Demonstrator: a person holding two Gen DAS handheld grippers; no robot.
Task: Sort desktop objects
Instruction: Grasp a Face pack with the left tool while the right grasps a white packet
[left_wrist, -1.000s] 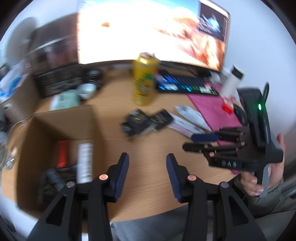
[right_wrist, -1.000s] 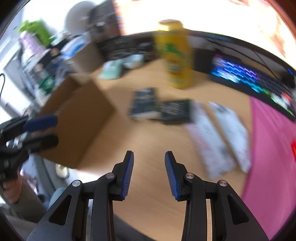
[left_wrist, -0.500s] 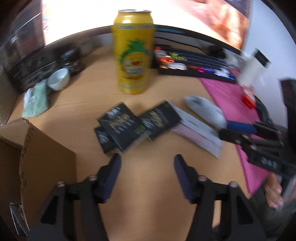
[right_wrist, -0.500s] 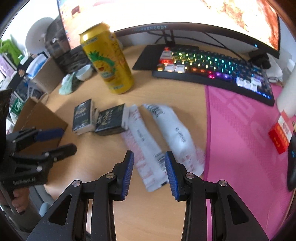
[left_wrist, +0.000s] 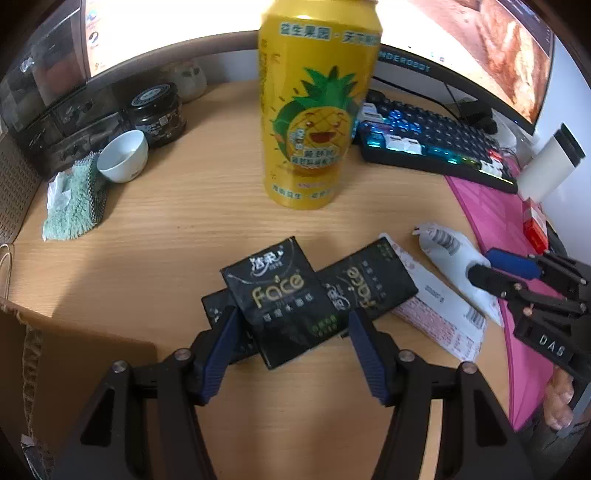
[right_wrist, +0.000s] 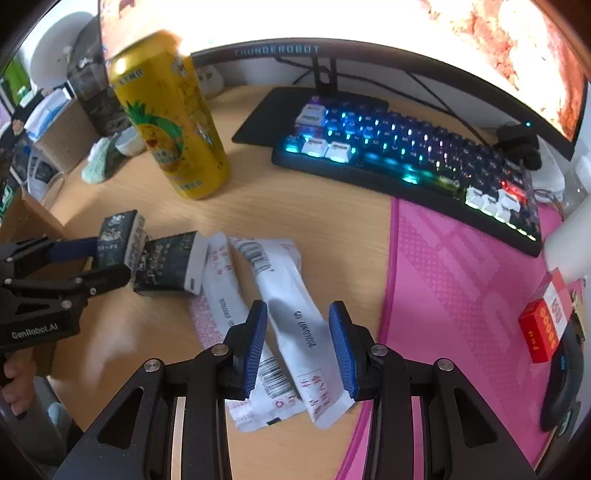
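Black "Face" tissue packs lie on the wooden desk: a top pack (left_wrist: 286, 301), one to its right (left_wrist: 365, 286) and one under it. My left gripper (left_wrist: 291, 350) is open, its fingers on either side of the top pack. Two white wrapped packets (right_wrist: 295, 306) (right_wrist: 221, 295) lie beside the packs. My right gripper (right_wrist: 297, 347) is open, straddling the right-hand white packet. The right gripper also shows in the left wrist view (left_wrist: 495, 267), the left gripper in the right wrist view (right_wrist: 96, 262). A yellow pineapple can (left_wrist: 314, 110) stands behind the packs.
A cardboard box (left_wrist: 55, 369) stands at the left. A lit keyboard (right_wrist: 406, 155) and monitor are at the back, a pink mat (right_wrist: 461, 295) with a red box (right_wrist: 543, 328) and a white bottle (left_wrist: 550, 166) on the right. A white cup (left_wrist: 123, 155), green cloth (left_wrist: 74, 199) and dark jar (left_wrist: 157, 110) sit back left.
My left gripper has moved from above the box over to the tissue packs and opened wider. My right gripper has moved down over the white packet.
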